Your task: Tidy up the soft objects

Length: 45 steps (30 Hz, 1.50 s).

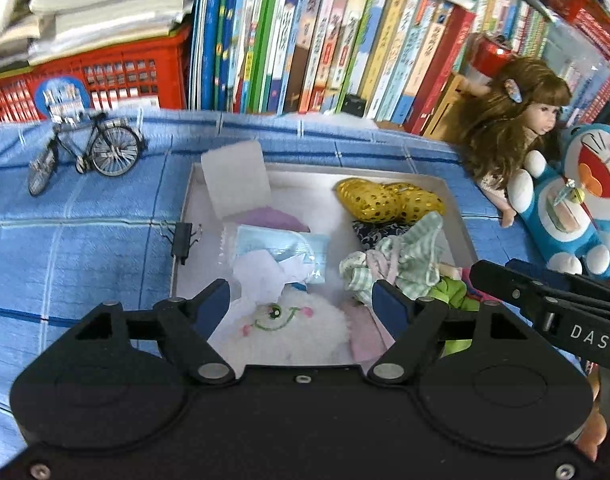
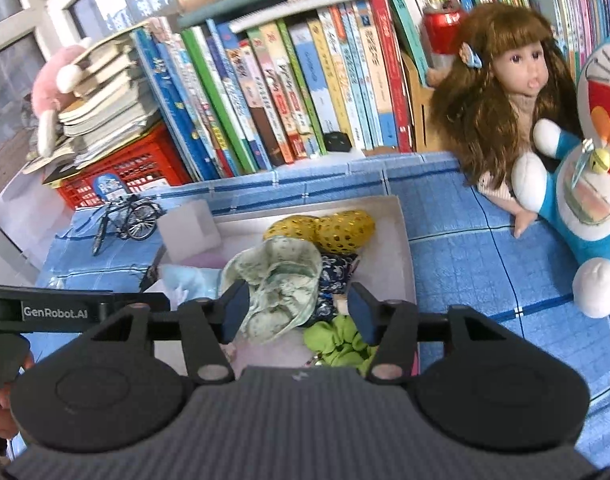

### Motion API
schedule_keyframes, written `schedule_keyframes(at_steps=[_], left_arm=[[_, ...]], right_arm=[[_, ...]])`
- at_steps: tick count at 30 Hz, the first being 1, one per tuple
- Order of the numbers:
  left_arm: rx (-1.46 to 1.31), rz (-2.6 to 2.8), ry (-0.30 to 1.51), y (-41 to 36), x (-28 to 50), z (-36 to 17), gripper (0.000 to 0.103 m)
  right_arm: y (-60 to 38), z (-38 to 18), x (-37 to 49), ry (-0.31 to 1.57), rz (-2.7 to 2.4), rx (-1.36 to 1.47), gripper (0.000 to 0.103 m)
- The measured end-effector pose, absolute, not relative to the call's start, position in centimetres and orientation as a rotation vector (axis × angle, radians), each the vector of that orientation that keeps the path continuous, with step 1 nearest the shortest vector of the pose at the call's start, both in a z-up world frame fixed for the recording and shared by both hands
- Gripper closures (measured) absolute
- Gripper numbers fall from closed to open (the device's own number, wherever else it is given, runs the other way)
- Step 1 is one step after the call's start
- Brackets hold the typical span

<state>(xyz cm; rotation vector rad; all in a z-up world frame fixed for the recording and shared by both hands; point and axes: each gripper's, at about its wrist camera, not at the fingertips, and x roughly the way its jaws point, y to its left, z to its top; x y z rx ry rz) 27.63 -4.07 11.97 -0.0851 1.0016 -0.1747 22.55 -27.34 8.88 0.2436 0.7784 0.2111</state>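
The left gripper (image 1: 301,304) hangs over the near end of a shallow white tray (image 1: 459,216), its blue-padded fingers (image 1: 215,306) spread wide with nothing between them. Beneath it lies a white fluffy toy with a stitched smile (image 1: 289,328), and just beyond that a packet of blue face masks (image 1: 281,252) with crumpled tissue on it. The right gripper (image 2: 299,308) is also open wide, empty, poised over a green-striped cloth (image 2: 281,280) bunched in the tray's right half; whether its left pad touches the fabric is hard to tell. Behind the cloth sits a yellow sequined pouch (image 2: 333,230), beside it a dark blue patterned cloth (image 2: 337,276), and nearer a lime green cloth (image 2: 341,344). The tray rests on a blue checked desk cover (image 2: 485,280), with a doll (image 2: 517,80) and blue plush cat (image 2: 585,200) to the right, a model bicycle (image 1: 89,148) to the left
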Motion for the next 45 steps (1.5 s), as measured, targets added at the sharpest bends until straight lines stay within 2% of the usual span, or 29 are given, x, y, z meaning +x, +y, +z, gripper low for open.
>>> schedule_keyframes(at_steps=[7, 13, 38, 45], left_arm=[[-0.064, -0.193, 0.93, -4.1, 23.7, 13.3, 0.025], [-0.034, -0.231, 0.862, -4.1, 19.8, 14.0, 0.024], [0.012, -0.296, 0.612, -2.5, 7.6, 13.9, 0.018], [0.037, -0.288, 0.528, -2.2, 4.5, 13.5, 0.015]], right_arm=[[-26.3, 10.5, 19.1, 0.704, 0.222, 0.181, 0.022], [-25.6, 11.5, 15.5, 0.62, 0.223, 0.124, 0.018], [-24.1, 11.1, 4.1, 0.404, 0.206, 0.022, 0.012], [-24.0, 10.3, 1.6, 0.355, 0.189, 0.002, 0.008]])
